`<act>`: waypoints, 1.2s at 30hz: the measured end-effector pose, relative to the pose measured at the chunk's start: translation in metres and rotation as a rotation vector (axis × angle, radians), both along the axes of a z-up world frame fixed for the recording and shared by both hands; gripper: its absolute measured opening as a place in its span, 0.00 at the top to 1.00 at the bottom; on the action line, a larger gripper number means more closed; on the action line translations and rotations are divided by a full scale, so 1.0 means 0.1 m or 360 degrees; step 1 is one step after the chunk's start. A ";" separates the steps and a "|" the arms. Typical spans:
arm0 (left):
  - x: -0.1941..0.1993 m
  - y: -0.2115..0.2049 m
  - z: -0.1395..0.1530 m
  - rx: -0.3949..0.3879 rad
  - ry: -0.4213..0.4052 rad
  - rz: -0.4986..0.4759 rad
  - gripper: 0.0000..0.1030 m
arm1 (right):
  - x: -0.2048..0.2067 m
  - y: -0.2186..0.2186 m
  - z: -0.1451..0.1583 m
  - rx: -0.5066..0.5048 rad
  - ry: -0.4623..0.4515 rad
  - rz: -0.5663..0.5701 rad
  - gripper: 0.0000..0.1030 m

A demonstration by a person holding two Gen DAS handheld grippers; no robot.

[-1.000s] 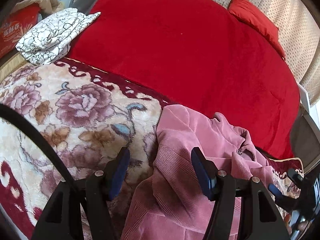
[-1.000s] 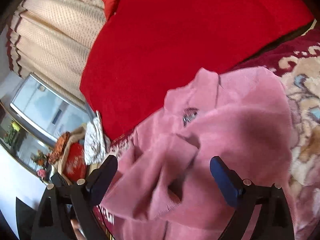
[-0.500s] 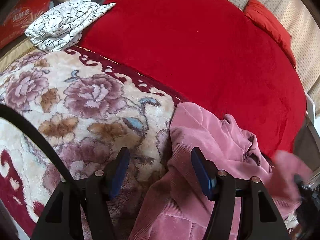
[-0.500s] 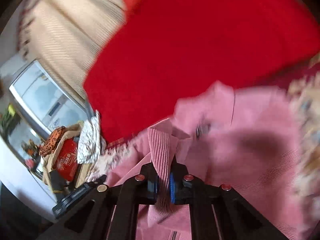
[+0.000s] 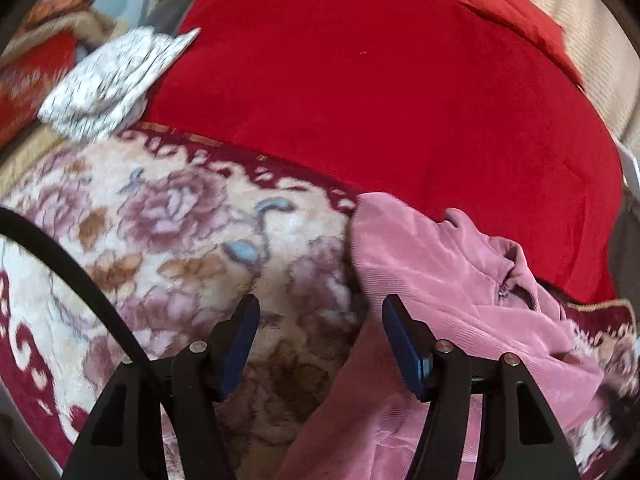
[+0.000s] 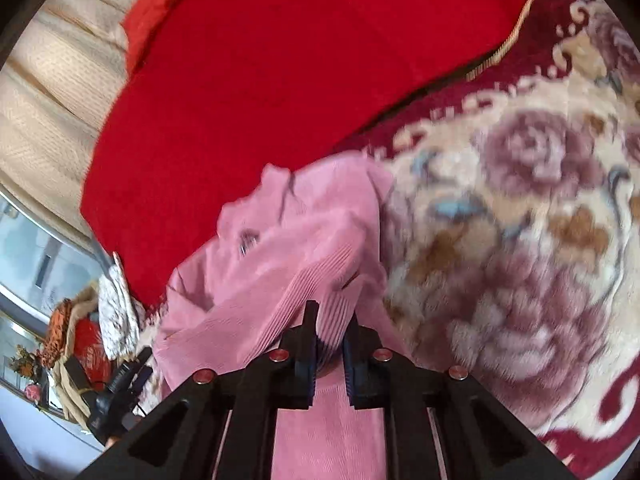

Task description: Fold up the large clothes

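A: Report the surfaces, largest first.
B: A red blanket (image 5: 400,92) covers the far part of the bed; a floral blanket (image 5: 160,248) covers the near part. Both run past the frame edges.
A: Location of the garment?
B: The pink garment (image 5: 448,280) lies crumpled on the floral blanket, touching the red blanket's edge. Its lower part is cut off; the zipper area is blurred.
A: Gripper states?
B: The left gripper (image 5: 320,344) is released, fingers spread, one beside the garment edge. The right gripper (image 6: 329,344) is clenched on a ribbed fold of the pink garment.
A: Smaller items?
B: A white patterned cloth (image 5: 108,84), blurred, sits at the far left.
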State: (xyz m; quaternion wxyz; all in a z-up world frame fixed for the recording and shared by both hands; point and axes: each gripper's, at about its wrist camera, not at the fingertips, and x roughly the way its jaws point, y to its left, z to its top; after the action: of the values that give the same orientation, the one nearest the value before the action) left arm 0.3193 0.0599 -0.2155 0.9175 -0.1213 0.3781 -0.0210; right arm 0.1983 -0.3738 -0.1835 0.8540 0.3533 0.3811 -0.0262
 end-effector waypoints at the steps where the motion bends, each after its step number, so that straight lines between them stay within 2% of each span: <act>1: -0.02 -0.06 0.02 0.0021 -0.0025 -0.0032 0.37 | -0.01 -0.03 0.05 -0.0014 -0.0044 -0.0021 0.80; 2: -0.04 -0.14 0.05 0.0037 -0.0060 -0.0081 0.37 | -0.02 -0.08 0.10 -0.0027 -0.0096 -0.0039 0.72; 3: -0.07 -0.21 0.08 0.0052 -0.0096 -0.0124 0.37 | -0.05 -0.13 0.15 -0.0047 -0.0152 -0.0058 0.47; 4: -0.10 -0.29 0.11 0.0075 -0.0137 -0.0166 0.37 | -0.07 -0.18 0.18 -0.0065 -0.0195 -0.0080 0.29; 5: -0.14 -0.38 0.14 0.0108 -0.0181 -0.0211 0.33 | -0.11 -0.21 0.21 -0.0065 -0.0251 -0.0107 0.20; 6: -0.17 -0.46 0.15 0.0137 -0.0217 -0.0247 0.28 | -0.14 -0.22 0.24 -0.0062 -0.0333 -0.0115 0.20; 7: -0.18 -0.54 0.16 0.0164 -0.0245 -0.0278 0.27 | -0.12 -0.20 0.28 -0.0092 -0.0352 -0.0086 0.22; 8: -0.17 -0.63 0.13 0.0204 -0.0254 -0.0307 0.27 | -0.08 -0.15 0.30 -0.0142 -0.0343 -0.0043 0.27; 9: -0.14 -0.69 0.09 0.0251 -0.0230 -0.0321 0.27 | -0.03 -0.07 0.30 -0.0198 -0.0337 0.0018 0.39; 10: -0.09 -0.75 0.03 0.0319 -0.0184 -0.0321 0.27 | 0.00 0.00 0.29 -0.0217 -0.0328 0.0060 0.46; 11: -0.01 -0.80 -0.07 0.0428 -0.0113 -0.0304 0.27 | 0.05 0.04 0.26 -0.0226 -0.0307 0.0098 0.59; 12: 0.07 -0.82 -0.17 0.0527 -0.0050 -0.0278 0.27 | 0.15 0.11 0.19 -0.0245 -0.0252 0.0159 0.64; 13: 0.18 -0.81 -0.32 0.0639 0.0036 -0.0244 0.27 | 0.23 0.17 0.11 -0.0262 -0.0196 0.0200 0.64; 14: 0.26 -0.78 -0.42 0.0660 0.0087 -0.0232 0.26 | 0.31 0.22 0.01 -0.0263 -0.0138 0.0231 0.64; 16: 0.38 -0.63 -0.51 0.0546 0.0153 -0.0212 0.26 | 0.55 0.35 -0.27 -0.0200 0.0042 0.0378 0.64; 17: 0.41 -0.56 -0.50 0.0505 0.0164 -0.0188 0.26 | 0.63 0.44 -0.37 -0.0181 0.0083 0.0436 0.64; 19: 0.43 -0.47 -0.41 0.0578 0.0123 -0.0087 0.33 | 0.67 0.62 -0.34 -0.0314 -0.0008 0.0471 0.64; 20: 0.44 -0.42 -0.36 0.0666 0.0084 -0.0005 0.43 | 0.68 0.67 -0.30 -0.0295 -0.0060 0.0529 0.64; 21: 0.45 -0.36 -0.34 0.0726 0.0077 0.0065 0.46 | 0.69 0.70 -0.27 -0.0184 -0.0138 0.0603 0.63; 22: 0.47 -0.27 -0.35 0.0724 0.0093 0.0110 0.46 | 0.70 0.70 -0.26 -0.0143 -0.0161 0.0613 0.64; 25: 0.52 -0.04 -0.42 0.0518 0.0208 0.0115 0.46 | 0.66 0.57 -0.24 -0.0289 -0.0162 0.0455 0.64; 27: 0.48 -0.01 -0.36 0.0492 0.0191 0.0135 0.46 | 0.63 0.42 -0.23 -0.0269 -0.0187 0.0373 0.64; 29: 0.39 -0.04 -0.22 0.0510 0.0109 0.0152 0.46 | 0.57 0.29 -0.18 -0.0241 -0.0242 0.0315 0.63; 32: 0.22 -0.12 -0.06 0.0428 -0.0014 0.0067 0.46 | 0.62 0.31 -0.24 -0.0258 -0.0191 0.0375 0.63; 34: 0.12 -0.23 0.00 0.0391 -0.0078 -0.0045 0.38 | 0.70 0.39 -0.40 -0.0250 -0.0059 0.0442 0.62; 36: 0.08 -0.31 -0.02 0.0418 -0.0071 -0.0116 0.35 | 0.65 0.44 -0.41 -0.0264 -0.0034 0.0441 0.61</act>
State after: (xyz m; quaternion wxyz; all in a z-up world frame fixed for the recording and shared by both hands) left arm 0.3273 0.0289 -0.2179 0.9324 0.0142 0.3611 -0.0073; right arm 0.2635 -0.3297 -0.2250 0.8797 0.2257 0.4135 0.0643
